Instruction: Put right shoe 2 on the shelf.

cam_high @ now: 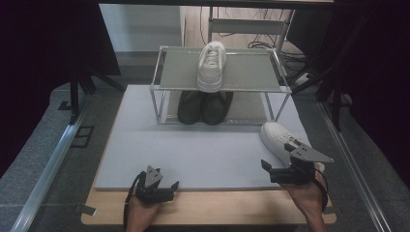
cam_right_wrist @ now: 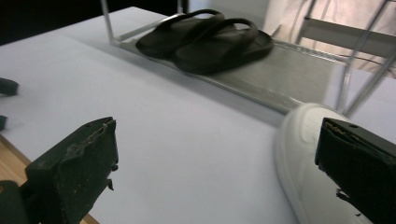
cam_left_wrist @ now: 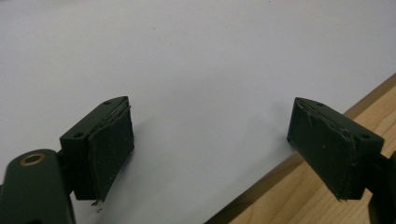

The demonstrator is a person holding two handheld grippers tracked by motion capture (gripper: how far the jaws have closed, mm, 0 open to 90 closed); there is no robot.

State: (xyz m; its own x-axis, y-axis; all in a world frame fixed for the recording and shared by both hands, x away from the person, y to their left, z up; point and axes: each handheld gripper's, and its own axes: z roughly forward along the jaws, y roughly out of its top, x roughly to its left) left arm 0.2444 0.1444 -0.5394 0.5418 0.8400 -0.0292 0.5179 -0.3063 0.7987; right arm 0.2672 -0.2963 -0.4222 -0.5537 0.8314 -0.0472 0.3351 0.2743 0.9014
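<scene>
Right tool (cam_high: 276,170) sits wide open beside the loose white sneaker (cam_high: 278,139), left tool (cam_high: 163,189) open too, so grabbing it for the rack (cam_high: 220,88) looks next.

Black curtains (cam_high: 43,43) hang on both sides; grey carpet (cam_high: 34,159) surrounds the wooden table (cam_high: 217,210). Cables (cam_high: 270,46) trail on the far floor.
</scene>
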